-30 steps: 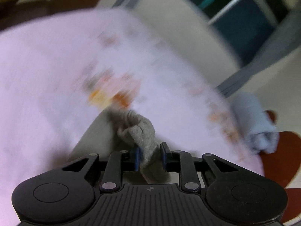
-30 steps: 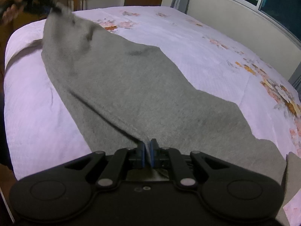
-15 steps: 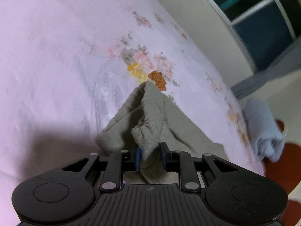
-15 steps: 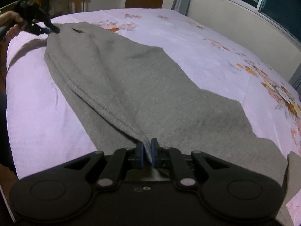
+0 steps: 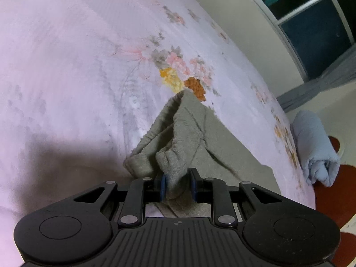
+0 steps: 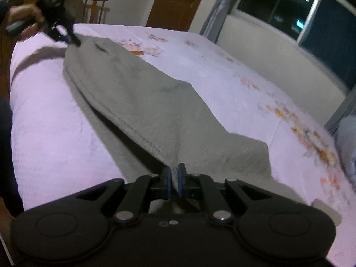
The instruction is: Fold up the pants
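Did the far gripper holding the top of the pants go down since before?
Yes. In the right wrist view the left gripper has sunk toward the bedspread, lowering the grey pants against the chair behind.

Wide bed (image 6: 44,133) under a pale pink bedspread (image 5: 66,66) with floral print; grey pants (image 6: 144,102) spread lengthwise across it, waistband end bunched near one edge.

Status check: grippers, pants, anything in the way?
Left gripper shut on gathered waistband. Right gripper shut on pants, spread across bed. Nothing blocking.
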Action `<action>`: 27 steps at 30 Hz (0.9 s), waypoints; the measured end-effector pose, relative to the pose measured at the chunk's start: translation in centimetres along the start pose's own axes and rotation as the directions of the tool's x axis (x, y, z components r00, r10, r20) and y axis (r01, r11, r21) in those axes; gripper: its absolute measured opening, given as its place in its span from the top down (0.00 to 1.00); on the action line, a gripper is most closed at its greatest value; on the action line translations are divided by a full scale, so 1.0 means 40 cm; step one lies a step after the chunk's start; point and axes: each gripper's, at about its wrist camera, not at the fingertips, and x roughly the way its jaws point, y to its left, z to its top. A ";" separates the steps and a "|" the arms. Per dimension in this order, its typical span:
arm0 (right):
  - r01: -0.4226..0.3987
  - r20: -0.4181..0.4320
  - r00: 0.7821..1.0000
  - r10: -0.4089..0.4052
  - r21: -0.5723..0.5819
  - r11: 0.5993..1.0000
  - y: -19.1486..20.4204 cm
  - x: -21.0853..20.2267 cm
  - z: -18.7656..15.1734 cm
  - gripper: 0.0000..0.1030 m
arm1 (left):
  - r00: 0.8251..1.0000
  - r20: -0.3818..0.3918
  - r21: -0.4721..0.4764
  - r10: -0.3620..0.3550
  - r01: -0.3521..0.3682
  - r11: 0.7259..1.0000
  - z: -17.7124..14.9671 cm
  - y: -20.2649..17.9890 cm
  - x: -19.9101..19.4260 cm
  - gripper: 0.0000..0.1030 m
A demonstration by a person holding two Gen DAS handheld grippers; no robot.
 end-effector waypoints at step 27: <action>0.529 -0.280 0.847 -0.451 0.521 0.670 -0.610 0.101 -0.113 0.72 | 0.816 0.336 0.343 0.469 -0.570 0.746 -0.256 -0.391 0.182 0.00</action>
